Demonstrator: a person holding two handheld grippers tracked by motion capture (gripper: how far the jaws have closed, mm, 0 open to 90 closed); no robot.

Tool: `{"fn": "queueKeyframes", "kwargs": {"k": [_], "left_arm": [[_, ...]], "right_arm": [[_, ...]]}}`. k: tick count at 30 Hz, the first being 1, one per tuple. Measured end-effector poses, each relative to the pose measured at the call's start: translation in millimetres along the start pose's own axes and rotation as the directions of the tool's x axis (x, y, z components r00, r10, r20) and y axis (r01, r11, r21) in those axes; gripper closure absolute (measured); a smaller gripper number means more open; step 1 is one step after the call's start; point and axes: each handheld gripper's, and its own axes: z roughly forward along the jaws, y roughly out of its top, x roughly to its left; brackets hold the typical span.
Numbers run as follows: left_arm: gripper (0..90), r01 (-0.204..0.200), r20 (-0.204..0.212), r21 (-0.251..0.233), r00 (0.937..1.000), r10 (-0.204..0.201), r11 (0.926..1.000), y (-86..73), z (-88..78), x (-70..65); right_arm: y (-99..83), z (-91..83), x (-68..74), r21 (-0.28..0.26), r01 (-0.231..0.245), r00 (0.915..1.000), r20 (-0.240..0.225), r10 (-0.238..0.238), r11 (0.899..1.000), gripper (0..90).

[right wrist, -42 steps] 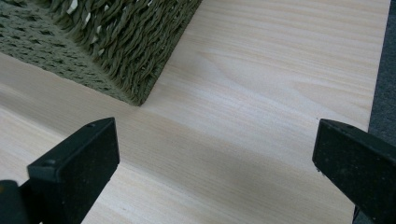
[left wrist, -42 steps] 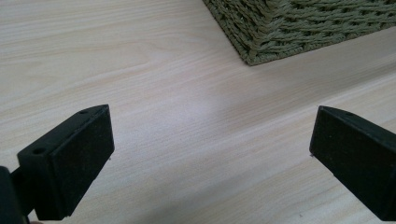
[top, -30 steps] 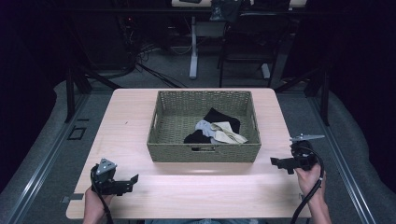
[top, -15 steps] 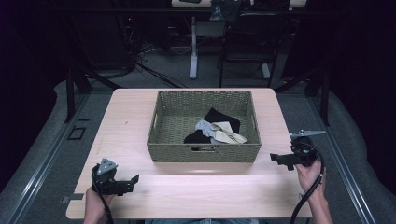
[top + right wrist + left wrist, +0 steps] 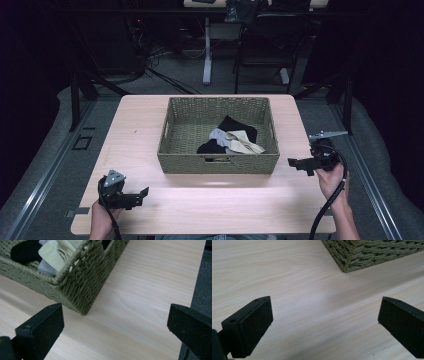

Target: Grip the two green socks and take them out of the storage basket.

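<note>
Item 1, counter [image 5: 150, 125]: pale wood-grain top, as I see it from the high view, with dark floor and chair legs beyond its far edge.

Item 2, woven basket [image 5: 218, 162]: olive-green, rectangular, standing at the middle of the counter, slightly toward the far side. A handle slot shows in its near wall. In my left gripper view one of its corners [image 5: 347, 265] sits at the top; in my right gripper view its near right corner [image 5: 85, 300] stands just ahead of the jaws.

Item 3, cloths [image 5: 235, 142]: a loose heap in the right half of the basket, made up of a black piece, a grey piece and a cream piece. The cream piece [image 5: 57, 251] lies against the basket's near wall.

Item 4, left gripper [image 5: 141, 194]: held in my left hand [image 5: 102, 217] over the near left corner of the counter, well apart from the basket. Jaws stand wide apart with nothing but bare wood between them.

Item 5, right gripper [image 5: 295, 163]: held in my right hand [image 5: 331, 177] at the counter's right edge, just beside the basket's near right corner, not touching it. Jaws wide apart, nothing held. Its cable [image 5: 330, 210] trails down toward the near edge.
</note>
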Motion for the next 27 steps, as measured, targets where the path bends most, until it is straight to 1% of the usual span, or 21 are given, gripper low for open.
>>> {"fn": "queueKeyframes", "kwargs": {"k": [3,5,8,9,10,11,12,14,15,16,17,18,19,20,21,22,23,24,25,26,27], "left_arm": [[0.0,-0.001,-0.001,-0.001,1.0,0.001,1.0,0.1,-0.1,-0.1],[0.0,0.0,-0.001,-0.001,1.0,0.0,1.0,0.2,0.0,-0.2],[0.0,-0.004,0.0,0.0,1.0,0.004,1.0,0.3,0.6,-0.4],[0.0,-0.004,0.001,0.0,1.0,0.004,1.0,0.3,0.7,-0.4],[0.0,-0.004,0.001,0.0,1.0,0.004,1.0,0.3,0.6,-0.7],[0.0,-0.004,0.001,0.0,1.0,0.004,1.0,0.3,0.6,-0.7],[0.0,-0.005,0.002,0.0,1.0,0.005,1.0,0.3,0.3,-0.8],[0.0,-0.003,0.002,-0.001,1.0,0.003,1.0,0.2,0.0,-0.9],[0.0,-0.003,0.002,-0.001,1.0,0.003,1.0,0.2,0.0,-0.9],[0.0,-0.002,0.003,-0.001,1.0,0.002,1.0,0.1,0.5,-0.6],[0.0,-0.003,0.003,0.0,1.0,0.003,1.0,0.2,0.6,-0.5],[0.0,-0.003,0.003,0.0,1.0,0.003,1.0,0.2,0.6,-0.5],[0.0,-0.003,0.003,-0.001,1.0,0.003,1.0,0.2,0.6,-0.5],[0.0,-0.002,0.001,-0.003,1.0,0.002,1.0,0.3,0.1,-0.4],[0.0,-0.002,0.001,-0.003,1.0,0.002,1.0,0.3,0.1,-0.4],[0.0,0.001,0.001,-0.002,1.0,-0.001,1.0,0.1,0.5,-0.5],[0.0,0.001,0.001,-0.002,1.0,-0.001,1.0,0.1,0.5,-0.5],[0.0,0.0,0.003,-0.001,1.0,0.0,1.0,0.2,0.3,-0.3],[0.0,0.0,0.001,-0.002,1.0,0.0,1.0,0.1,0.4,-0.5],[0.0,-0.001,0.003,-0.004,1.0,0.001,1.0,0.0,0.1,-0.6],[0.0,-0.001,0.003,-0.004,1.0,0.001,1.0,0.0,0.1,-0.6]], "right_arm": [[6.3,-5.1,1.3,0.003,0.016,0.9999,0.004,-0.016,1.0,0.4],[8.7,-6.7,2.2,0.0,0.018,0.9998,-0.001,-0.018,1.0,0.5],[20.0,-12.0,6.4,-0.007,0.033,0.9994,0.0,-0.033,0.999,0.8],[20.0,-12.0,6.4,-0.007,0.033,0.9994,0.0,-0.033,0.999,0.8],[26.7,-14.9,9.4,-0.011,0.043,0.9991,-0.005,-0.043,0.999,0.8],[26.7,-14.9,9.4,-0.011,0.043,0.9991,-0.005,-0.043,0.999,0.8],[30.0,-15.9,11.4,-0.018,0.045,0.9989,-0.008,-0.046,0.999,0.8],[41.5,-18.2,18.7,-0.018,0.072,0.9974,-0.009,-0.072,0.997,0.8],[41.5,-18.2,18.7,-0.018,0.072,0.9974,-0.009,-0.072,0.997,0.8],[50.2,-19.1,24.0,-0.017,0.089,0.9959,-0.011,-0.089,0.996,0.9],[54.7,-19.2,26.8,-0.018,0.096,0.9953,-0.013,-0.096,0.995,0.8],[54.7,-19.2,26.8,-0.018,0.096,0.9953,-0.013,-0.096,0.995,0.8],[59.3,-19.2,29.4,-0.018,0.103,0.9946,-0.015,-0.103,0.995,0.8],[68.3,-18.2,34.5,-0.015,0.116,0.9931,-0.016,-0.116,0.993,0.8],[68.3,-18.2,34.5,-0.015,0.116,0.9931,-0.016,-0.116,0.993,0.8],[77.4,-14.5,39.6,-0.003,0.126,0.9918,-0.02,-0.127,0.992,0.8],[77.4,-14.5,39.6,-0.003,0.126,0.9918,-0.02,-0.127,0.992,0.8],[83.6,-10.6,43.2,0.002,0.138,0.9902,-0.023,-0.138,0.99,0.8],[83.6,-10.6,43.2,0.002,0.138,0.9902,-0.023,-0.138,0.99,0.8],[89.7,-5.6,47.2,0.014,0.15,0.9884,-0.027,-0.15,0.989,0.8],[89.7,-5.6,47.2,0.014,0.15,0.9884,-0.027,-0.15,0.989,0.8]]}}
